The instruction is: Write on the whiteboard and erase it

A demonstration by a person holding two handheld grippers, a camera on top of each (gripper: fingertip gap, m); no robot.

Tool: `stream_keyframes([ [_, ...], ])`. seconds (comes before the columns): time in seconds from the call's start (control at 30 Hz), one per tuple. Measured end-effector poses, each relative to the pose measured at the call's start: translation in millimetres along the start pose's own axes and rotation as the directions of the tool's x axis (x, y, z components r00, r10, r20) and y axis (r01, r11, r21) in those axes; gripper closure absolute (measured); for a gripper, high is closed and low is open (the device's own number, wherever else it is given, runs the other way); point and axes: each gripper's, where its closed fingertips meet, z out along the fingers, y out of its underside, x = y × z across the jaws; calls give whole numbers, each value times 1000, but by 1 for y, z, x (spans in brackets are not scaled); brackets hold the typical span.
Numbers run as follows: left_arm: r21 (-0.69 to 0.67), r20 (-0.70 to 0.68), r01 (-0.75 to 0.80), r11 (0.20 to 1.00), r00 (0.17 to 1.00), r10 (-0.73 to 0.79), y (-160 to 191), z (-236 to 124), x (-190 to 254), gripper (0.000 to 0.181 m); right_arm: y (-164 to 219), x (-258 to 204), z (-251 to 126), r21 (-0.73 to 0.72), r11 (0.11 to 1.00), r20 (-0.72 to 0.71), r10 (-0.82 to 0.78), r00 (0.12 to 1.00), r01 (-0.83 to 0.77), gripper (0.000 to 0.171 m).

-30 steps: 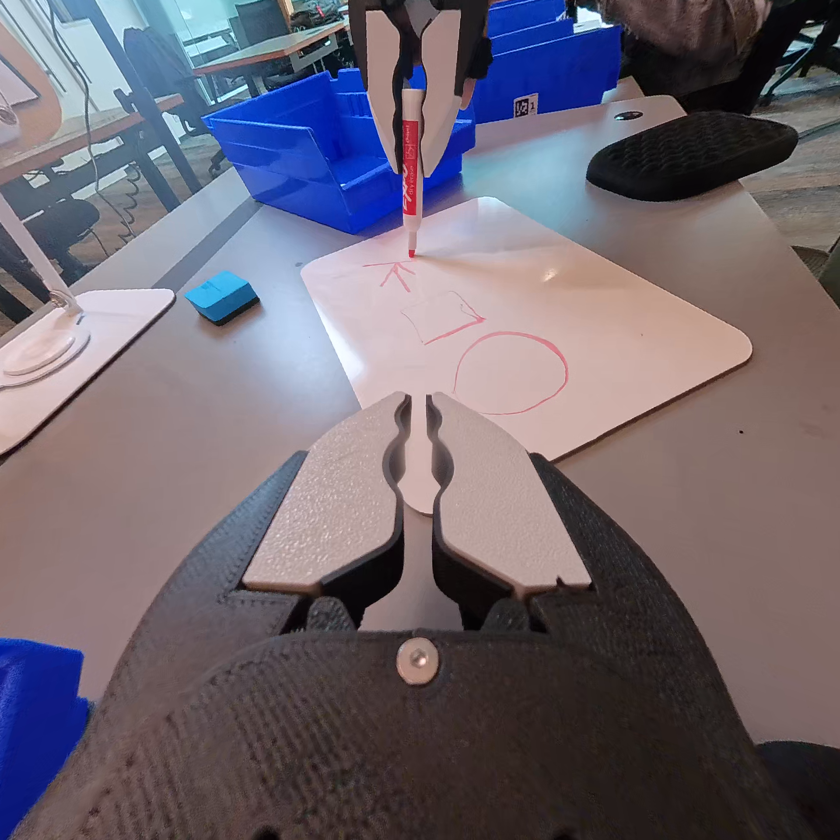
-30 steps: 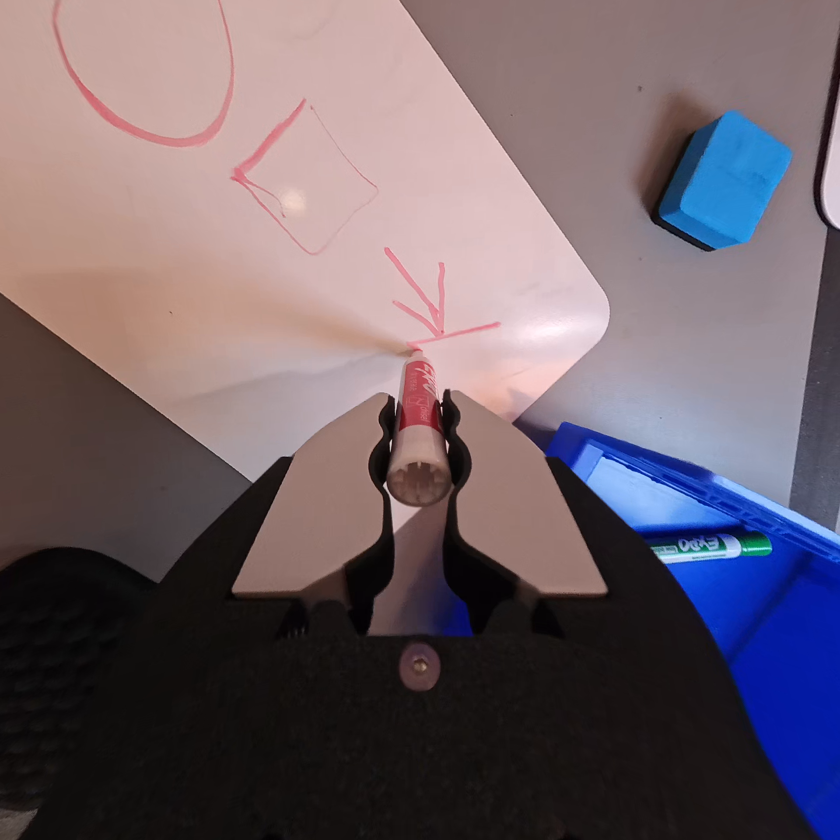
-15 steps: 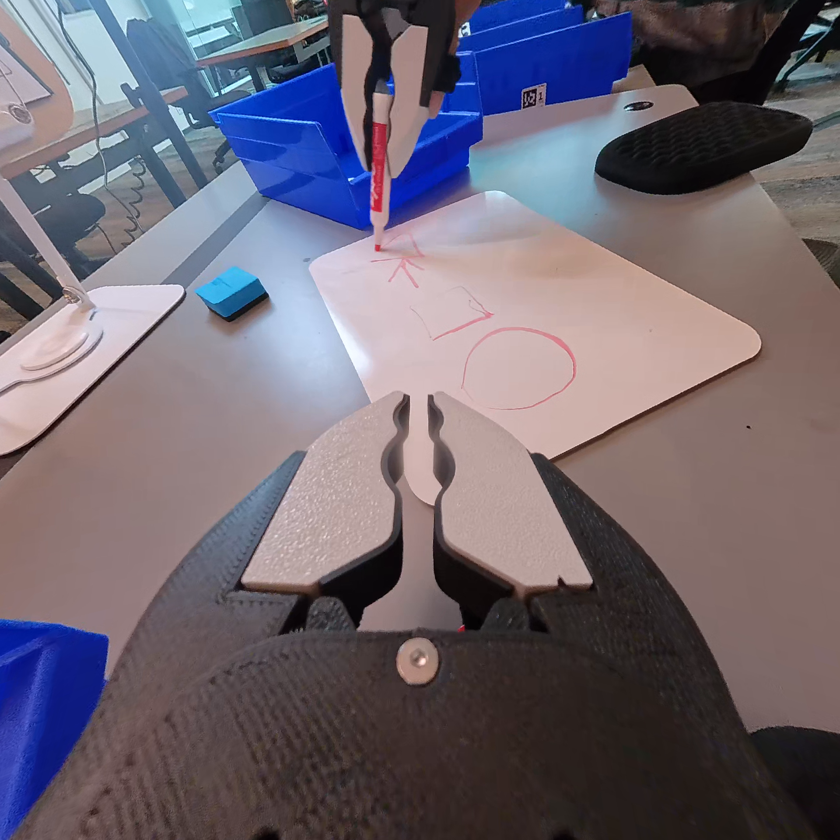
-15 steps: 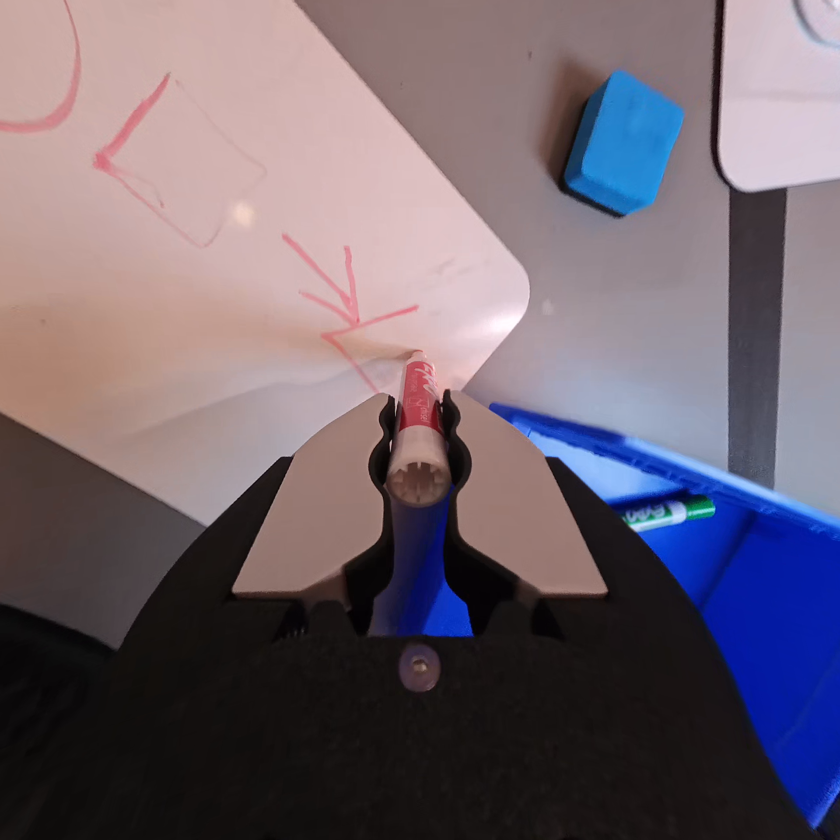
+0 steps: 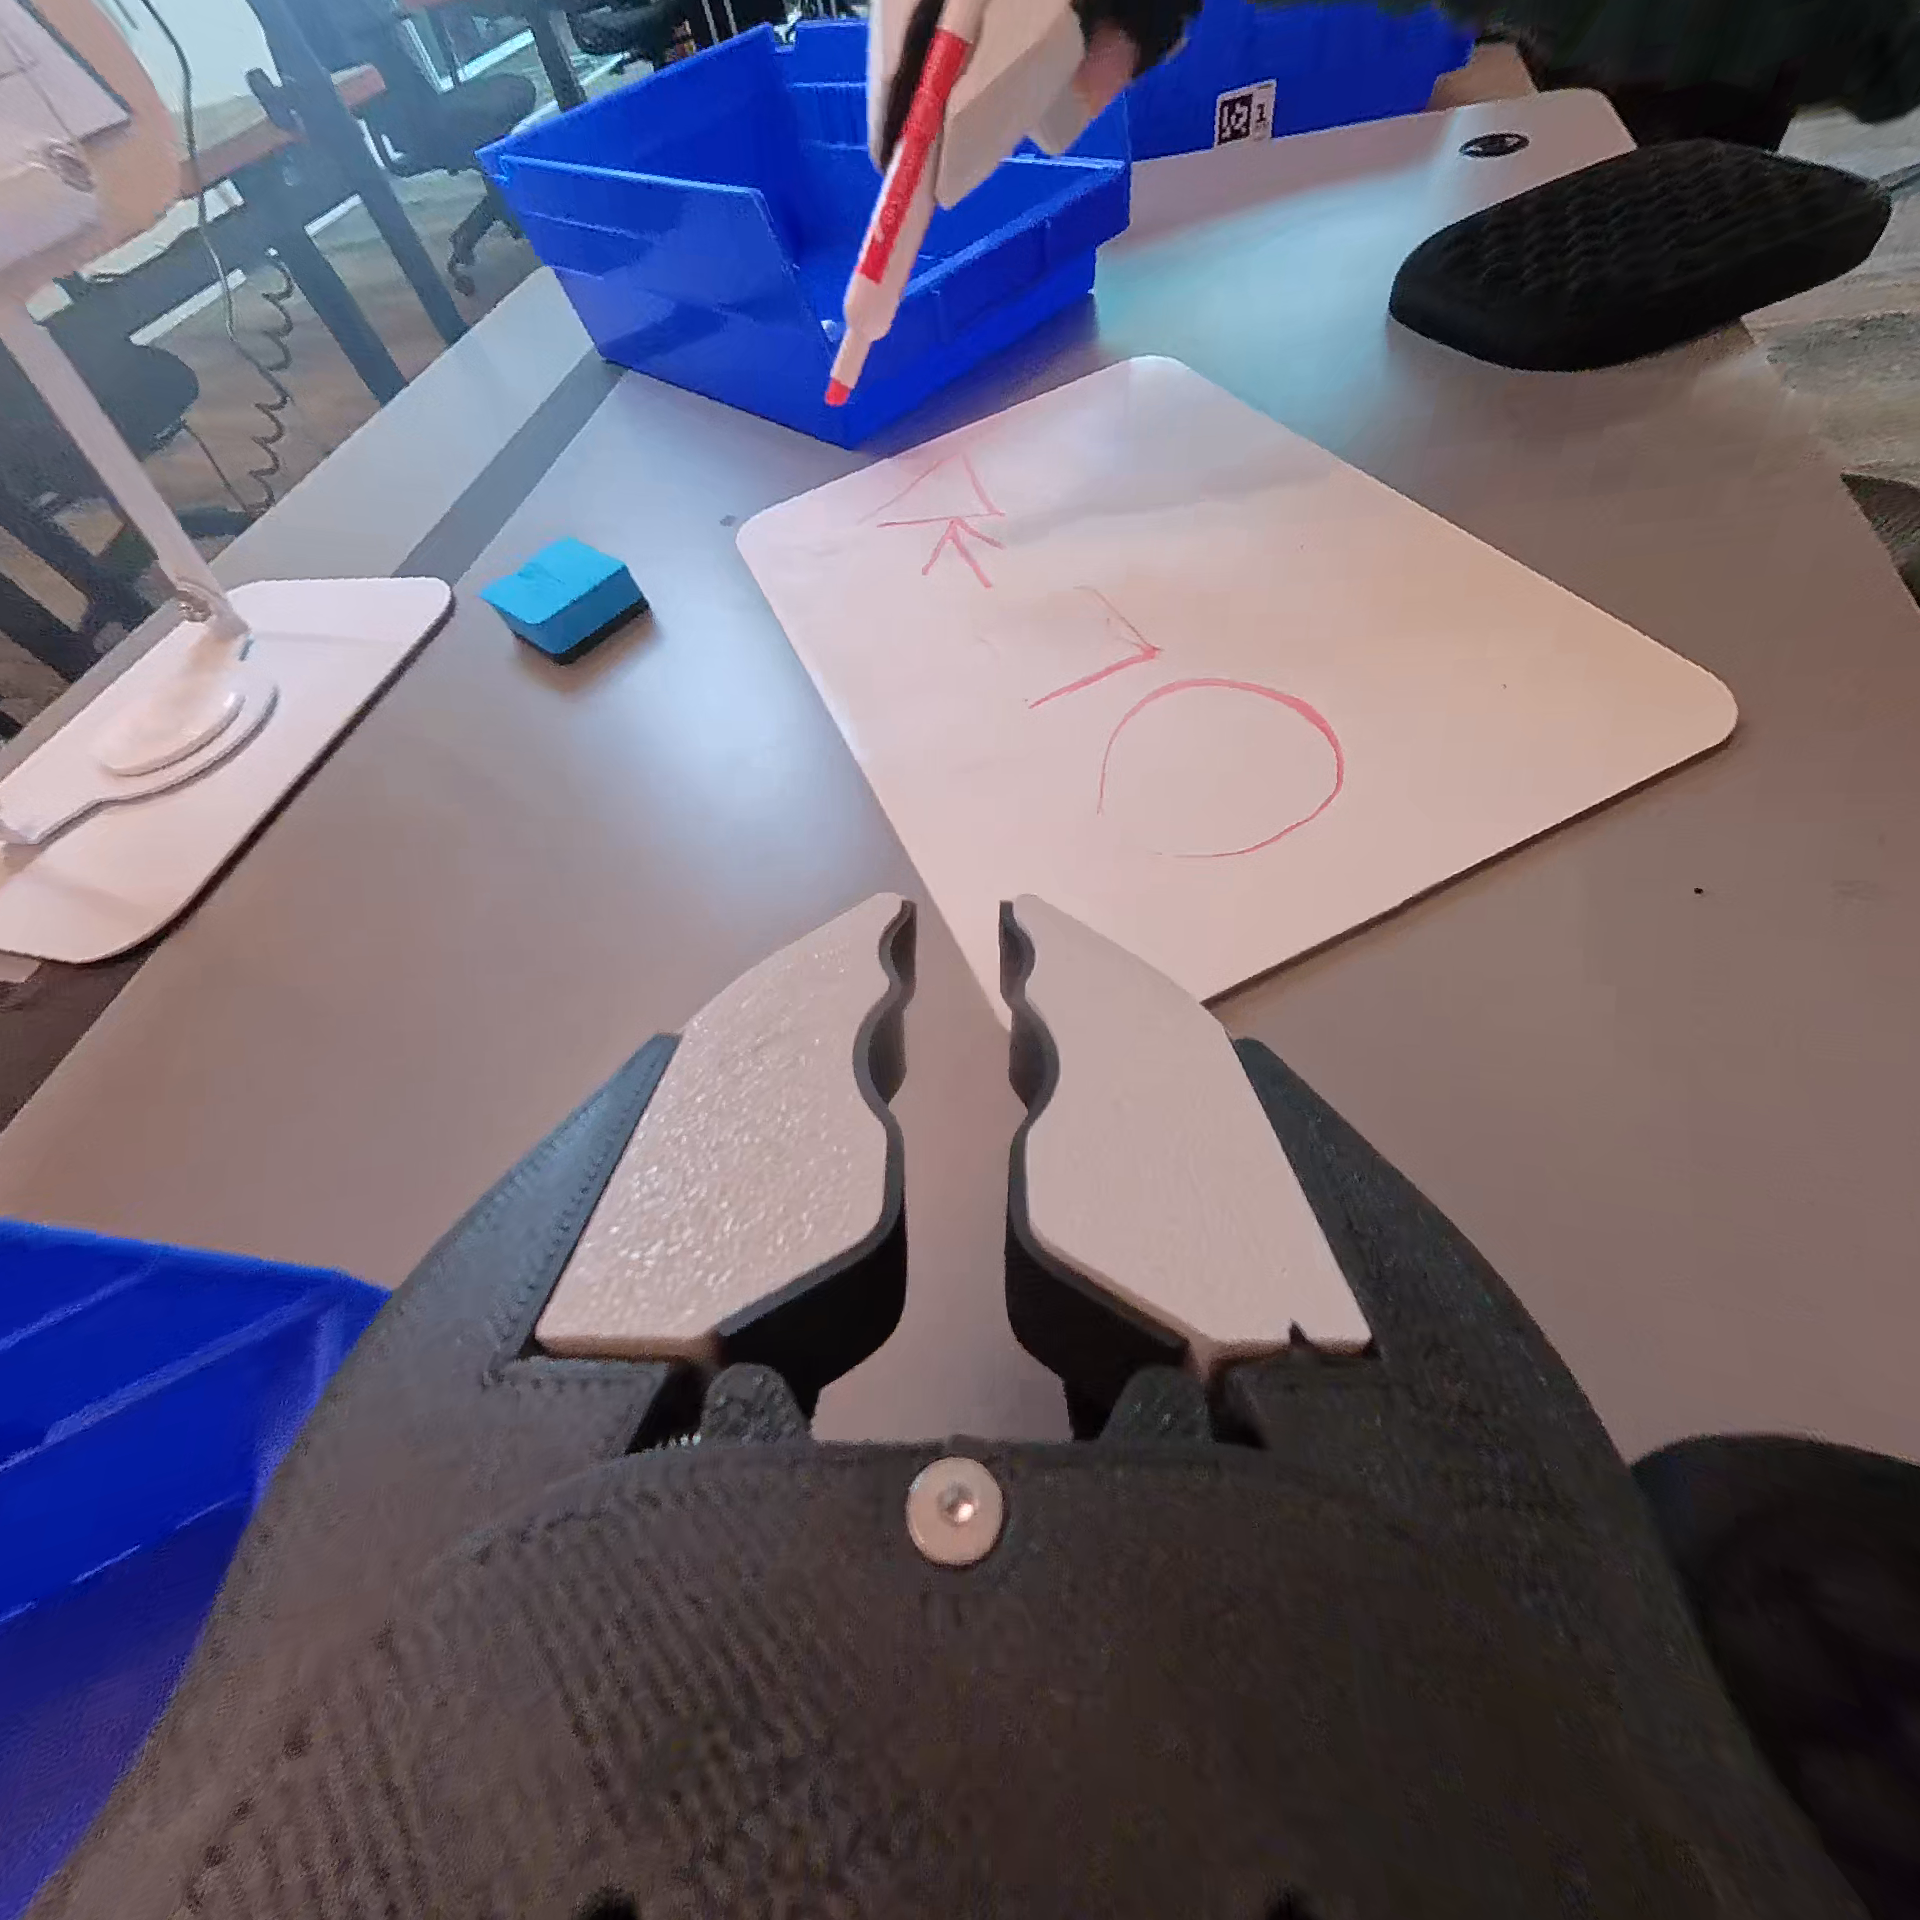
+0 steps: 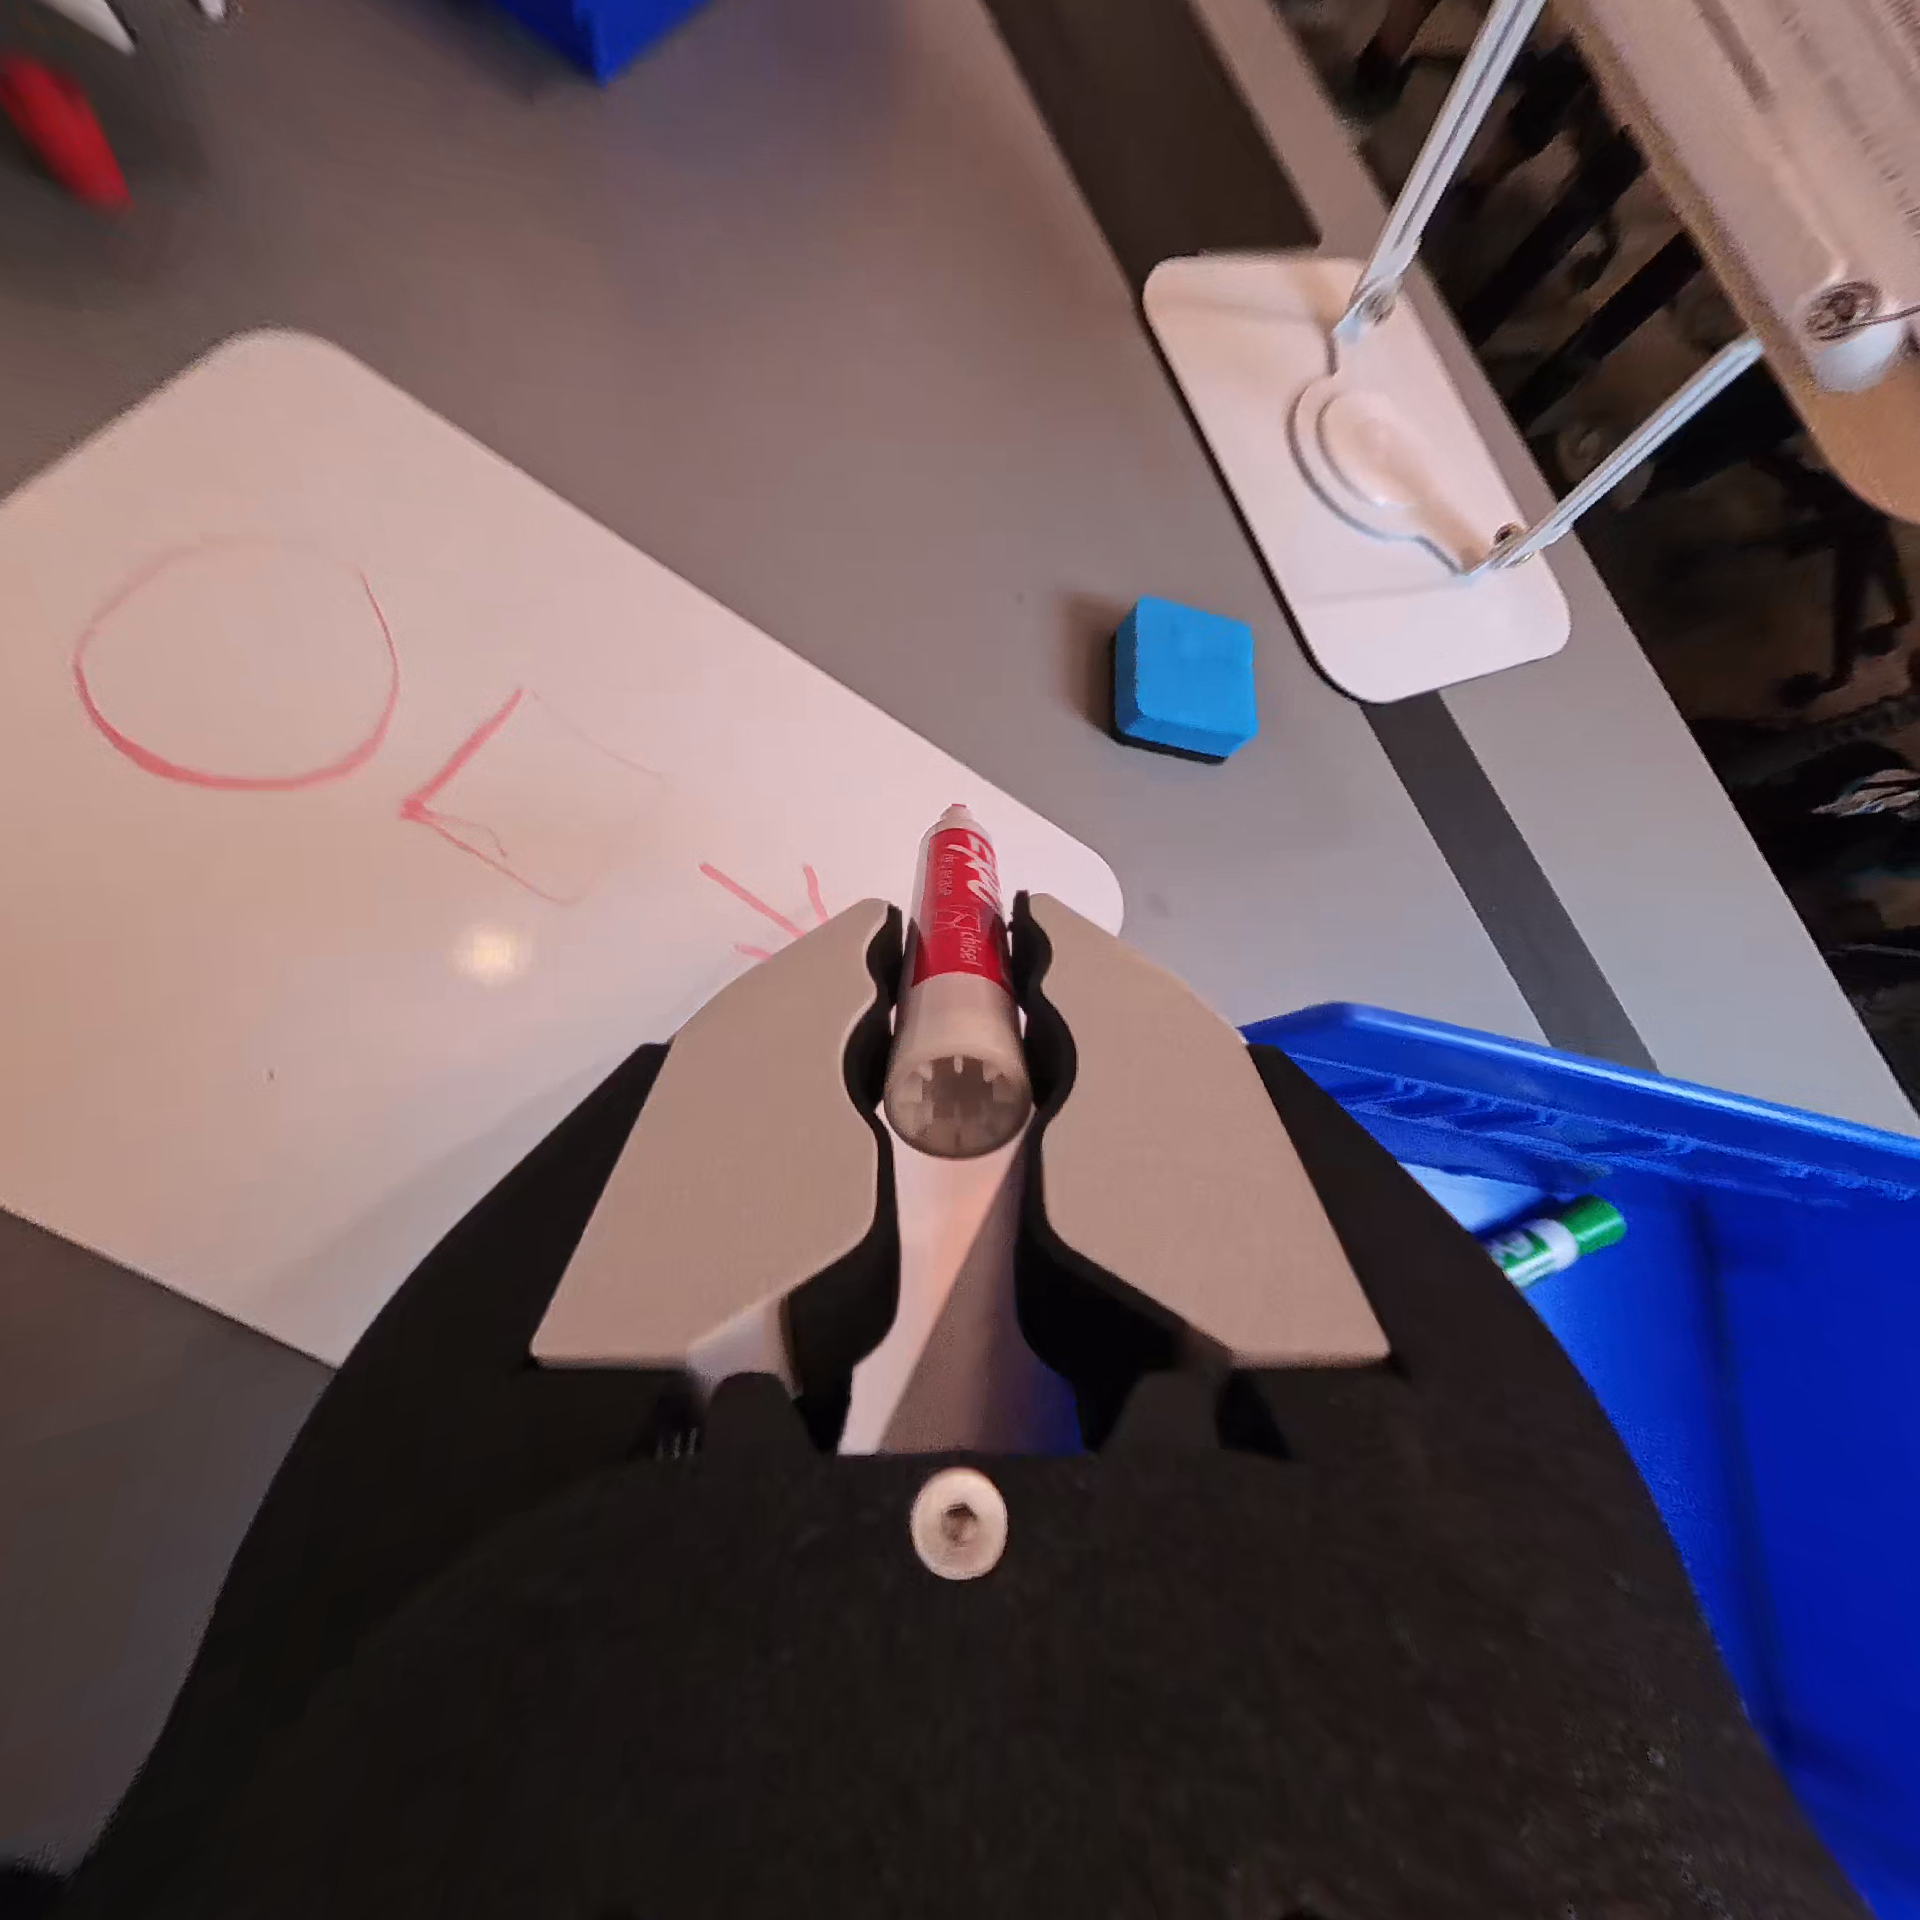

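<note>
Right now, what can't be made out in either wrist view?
- Part of the arrow drawing on the whiteboard: right wrist view, hidden behind the right gripper and red marker.
- Green marker in the blue bin: right wrist view, mostly hidden by the gripper body.
- Red object, top left: right wrist view, blurred and cut off.
- Faint square's thin sides: both views, too pale.

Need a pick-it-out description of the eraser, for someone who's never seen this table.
Start at the white whiteboard lying flat on the grey table. Just off its edge, between the whiteboard and the white lamp base, sits the eraser. It is the only small bright-blue foam block with a black underside; the other blue things are large plastic bins.
</note>
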Motion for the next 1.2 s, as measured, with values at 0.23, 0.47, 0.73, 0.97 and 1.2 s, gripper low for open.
stream_keyframes([
  [0.23, -210, -140, 22, 977, 989, -52, 33, -26, 12, 157, -3, -26, 14, 305, 939, 16, 162, 987, -159, 151],
  [0.47, -407, -253, -21, 913, 963, -90, 65, -36, 39, 142, 0, -39, 26, 327, 928, 65, 165, 984, -177, 151],
  [0.73, -509, -280, -143, 849, 960, -6, 84, -24, 50, 155, 4, -44, 30, 312, 935, 72, 151, 986, -166, 151],
  [0.97, -539, -270, -169, 825, 963, 21, 85, -25, 51, 161, 5, -46, 30, 307, 937, 79, 151, 985, -168, 151],
  [1.2, -290, -194, -113, 950, 979, 57, 39, -12, 37, 161, 5, -41, 27, 315, 934, 60, 156, 986, -167, 151],
])
